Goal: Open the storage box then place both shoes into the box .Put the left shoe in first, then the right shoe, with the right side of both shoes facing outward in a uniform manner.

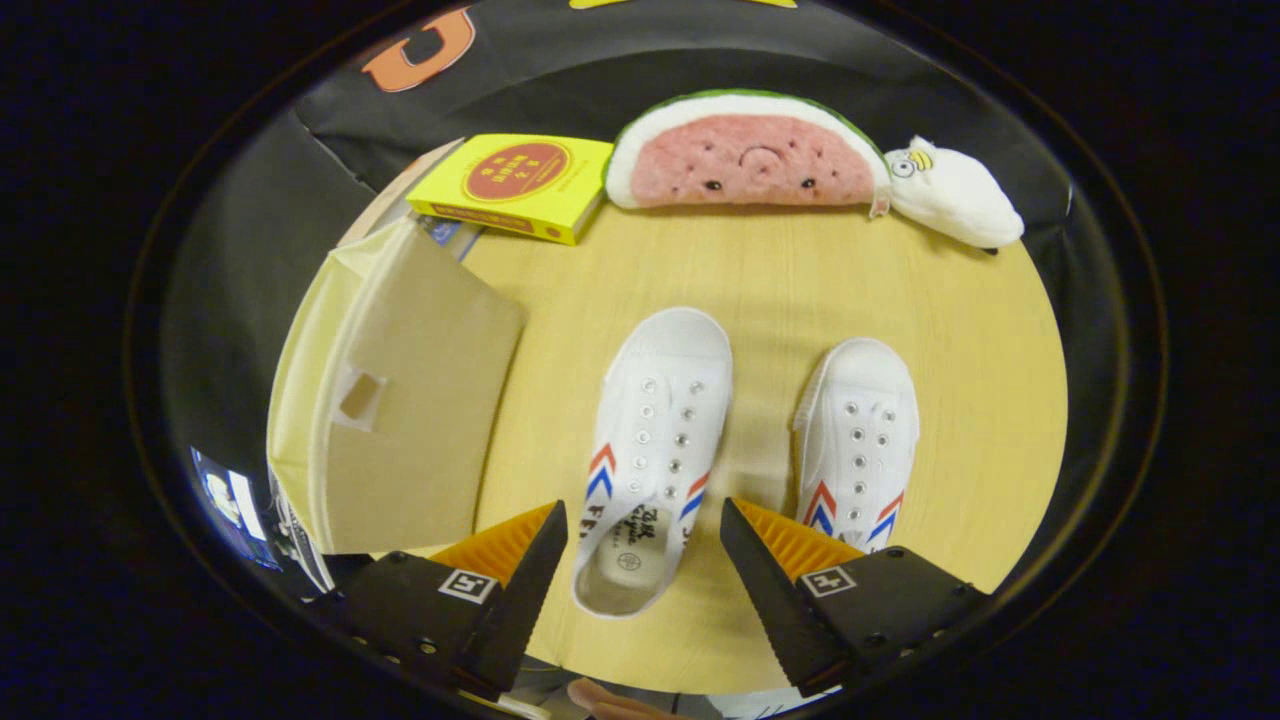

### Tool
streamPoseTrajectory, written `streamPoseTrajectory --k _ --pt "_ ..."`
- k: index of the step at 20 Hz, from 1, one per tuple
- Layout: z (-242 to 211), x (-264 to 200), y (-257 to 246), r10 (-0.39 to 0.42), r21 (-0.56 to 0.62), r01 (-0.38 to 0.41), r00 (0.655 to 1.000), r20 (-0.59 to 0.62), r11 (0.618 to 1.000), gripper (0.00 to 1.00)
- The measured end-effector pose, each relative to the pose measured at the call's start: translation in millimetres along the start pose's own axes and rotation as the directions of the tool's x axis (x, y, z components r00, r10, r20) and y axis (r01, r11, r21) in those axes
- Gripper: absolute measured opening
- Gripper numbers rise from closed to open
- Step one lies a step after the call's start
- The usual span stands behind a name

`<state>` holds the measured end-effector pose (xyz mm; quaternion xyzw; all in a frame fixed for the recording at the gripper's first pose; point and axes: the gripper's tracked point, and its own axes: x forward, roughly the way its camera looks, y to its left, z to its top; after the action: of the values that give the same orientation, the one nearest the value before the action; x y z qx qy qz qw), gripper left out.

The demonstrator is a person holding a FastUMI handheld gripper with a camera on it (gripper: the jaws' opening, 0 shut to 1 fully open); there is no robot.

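left shoe [650, 450] on tabletop [760, 270], heel between spread-apart gripper [643, 535] fingers, untouched; right shoe [860, 440] beside it, storage box [400, 390] on other side; insole print unreadable.

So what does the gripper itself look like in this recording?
The gripper has two wedge-shaped fingers tapering to points, with ribbed inner pads. Each sits on a blocky body with small screws and a square black-and-white marker tag on top. No cables or sleeve visible.
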<state>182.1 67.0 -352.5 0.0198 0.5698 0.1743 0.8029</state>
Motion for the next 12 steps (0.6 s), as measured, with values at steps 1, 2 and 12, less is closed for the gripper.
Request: streamPoseTrajectory --k 1,2,12 --pt "-0.8 7.2 -8.1 -0.02 0.015 0.02 1.0 -0.01 1.0 0.93" --pt "-1.4 13.6 -15.2 -0.035 0.029 0.036 0.999 -0.018 0.999 0.91" --pt "-8.3 44.8 -17.8 -0.015 -0.056 0.011 0.998 -0.068 0.998 0.37"
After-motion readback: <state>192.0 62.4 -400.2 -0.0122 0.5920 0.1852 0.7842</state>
